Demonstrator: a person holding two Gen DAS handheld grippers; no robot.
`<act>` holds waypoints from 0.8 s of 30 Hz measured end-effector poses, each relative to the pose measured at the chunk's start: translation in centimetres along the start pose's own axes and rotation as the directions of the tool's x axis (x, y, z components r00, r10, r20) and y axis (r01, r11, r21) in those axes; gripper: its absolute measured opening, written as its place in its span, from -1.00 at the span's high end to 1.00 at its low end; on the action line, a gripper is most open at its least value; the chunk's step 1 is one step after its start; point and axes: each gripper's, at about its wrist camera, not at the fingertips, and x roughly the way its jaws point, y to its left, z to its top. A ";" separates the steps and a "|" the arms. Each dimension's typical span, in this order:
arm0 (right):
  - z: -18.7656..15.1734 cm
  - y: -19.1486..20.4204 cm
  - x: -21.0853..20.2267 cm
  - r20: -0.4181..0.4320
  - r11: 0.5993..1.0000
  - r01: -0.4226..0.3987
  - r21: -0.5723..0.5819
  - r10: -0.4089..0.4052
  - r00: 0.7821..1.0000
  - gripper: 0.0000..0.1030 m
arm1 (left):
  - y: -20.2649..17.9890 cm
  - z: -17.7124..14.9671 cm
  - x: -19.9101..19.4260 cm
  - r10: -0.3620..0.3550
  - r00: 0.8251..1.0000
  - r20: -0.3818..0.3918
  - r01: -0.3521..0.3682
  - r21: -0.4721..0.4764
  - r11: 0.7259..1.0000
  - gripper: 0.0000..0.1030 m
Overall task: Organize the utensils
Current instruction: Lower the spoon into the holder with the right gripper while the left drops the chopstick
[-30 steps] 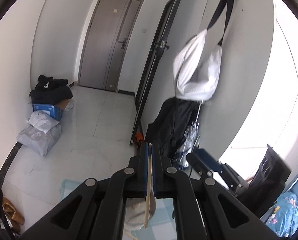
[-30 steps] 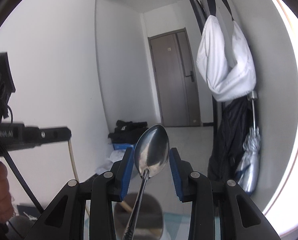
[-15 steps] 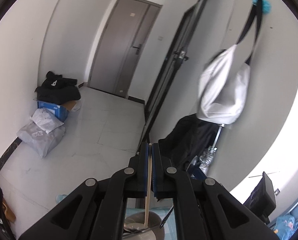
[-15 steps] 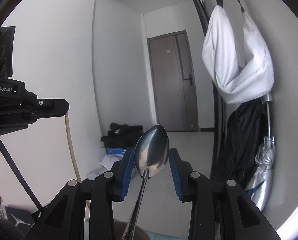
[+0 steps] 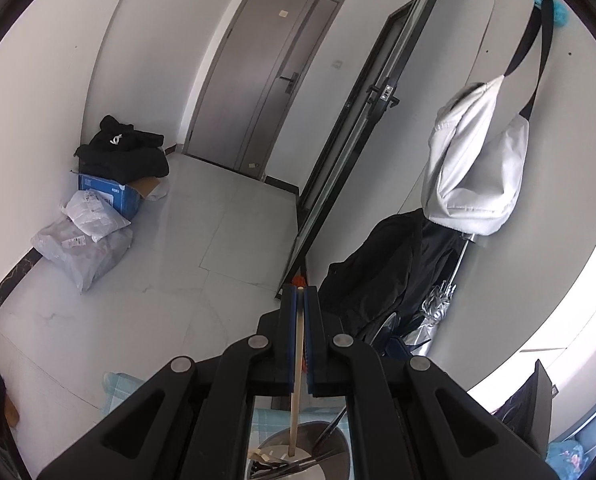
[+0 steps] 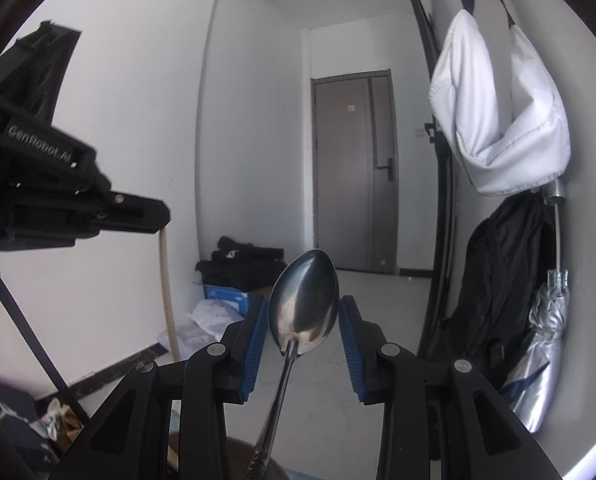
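Both lowered, left gripper (image 5: 300,300) pinching chopstick (image 5: 296,384), right gripper (image 6: 302,322) cradling spoon (image 6: 303,304)

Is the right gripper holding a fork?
No, the right gripper holds a metal spoon by its bowl, between the blue pads.

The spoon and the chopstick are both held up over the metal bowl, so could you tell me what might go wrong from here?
1. The spoon is gripped across its rounded bowl; it could pivot or slip in the right gripper.
2. The chopstick hangs from its top end in the left gripper; its tip could snag utensils in the metal bowl.
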 end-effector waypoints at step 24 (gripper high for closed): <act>-1.8 1.2 -3.0 -0.031 0.981 -0.078 -0.179 0.074 0.997 0.32 | -0.2 -2.6 -0.1 -0.031 0.997 -0.075 0.033 0.014 0.999 1.00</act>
